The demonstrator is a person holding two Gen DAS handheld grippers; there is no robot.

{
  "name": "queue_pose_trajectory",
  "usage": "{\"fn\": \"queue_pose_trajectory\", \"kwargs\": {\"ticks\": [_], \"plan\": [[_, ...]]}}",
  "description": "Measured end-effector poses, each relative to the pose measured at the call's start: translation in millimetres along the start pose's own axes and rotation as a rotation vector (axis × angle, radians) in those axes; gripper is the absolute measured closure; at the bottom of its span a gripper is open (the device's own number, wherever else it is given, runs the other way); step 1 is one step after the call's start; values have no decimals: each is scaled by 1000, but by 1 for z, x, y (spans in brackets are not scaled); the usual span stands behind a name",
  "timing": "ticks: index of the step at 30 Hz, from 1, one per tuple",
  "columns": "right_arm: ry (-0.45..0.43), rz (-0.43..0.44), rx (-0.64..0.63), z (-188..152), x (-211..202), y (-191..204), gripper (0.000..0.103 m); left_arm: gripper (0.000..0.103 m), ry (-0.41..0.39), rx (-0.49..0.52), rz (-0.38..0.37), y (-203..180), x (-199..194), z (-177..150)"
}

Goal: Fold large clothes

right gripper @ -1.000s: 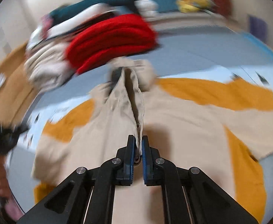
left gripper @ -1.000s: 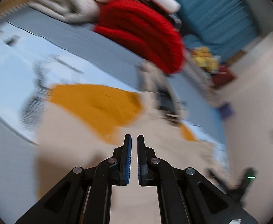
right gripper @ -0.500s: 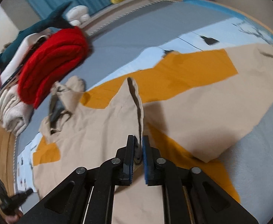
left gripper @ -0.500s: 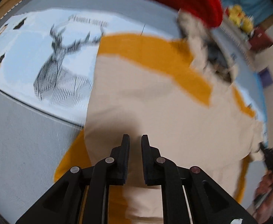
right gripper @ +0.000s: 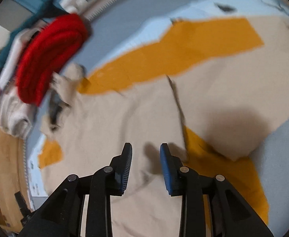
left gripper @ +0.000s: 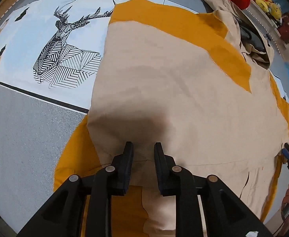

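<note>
Jacket (left gripper: pixel 174 83) flat; left gripper (left gripper: pixel 141 148), right gripper (right gripper: pixel 146 148) angled down, jaws opening, empty.

We see the jacket (left gripper: pixel 174 90) spread flat on the bed sheet (left gripper: pixel 26 130), its hood (left gripper: pixel 249 39) at two o'clock. The deer print (left gripper: pixel 65 47) lies at ten o'clock beside the jacket. Beyond the hood, a pile of folded clothes (right gripper: pixel 45 59) sits on the bed.
</note>
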State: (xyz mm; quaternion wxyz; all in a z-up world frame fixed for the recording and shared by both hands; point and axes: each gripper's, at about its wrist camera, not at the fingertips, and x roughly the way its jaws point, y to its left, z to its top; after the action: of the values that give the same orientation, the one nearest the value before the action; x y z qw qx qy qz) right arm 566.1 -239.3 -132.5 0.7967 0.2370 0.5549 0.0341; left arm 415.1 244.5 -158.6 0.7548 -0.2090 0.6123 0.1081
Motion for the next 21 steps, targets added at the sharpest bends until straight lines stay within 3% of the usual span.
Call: {"fn": "queue_pose_trajectory", "kwargs": {"ticks": [3,6,10,13,16,21], "plan": [[42,-50,28,-4,11,-11,72,84,-30,1,-19,-5,-13,1],[15,-62,19,-3,1,-8,72,82,-46,23,-41,-9,-19,0],[-7,-60,-29,0,-5,-1,72,81,13,21,-20,-6,-2,-4],[20,-100,16,1,-1,-13,72,81,1,27,-7,-10,-7,-5],[-20,-108,18,4,-11,-13,72,81,-51,47,-1,-20,-23,-3],[-154,-117,-92,6,-48,1,72,81,-142,99,12,-38,-47,-14]]}}
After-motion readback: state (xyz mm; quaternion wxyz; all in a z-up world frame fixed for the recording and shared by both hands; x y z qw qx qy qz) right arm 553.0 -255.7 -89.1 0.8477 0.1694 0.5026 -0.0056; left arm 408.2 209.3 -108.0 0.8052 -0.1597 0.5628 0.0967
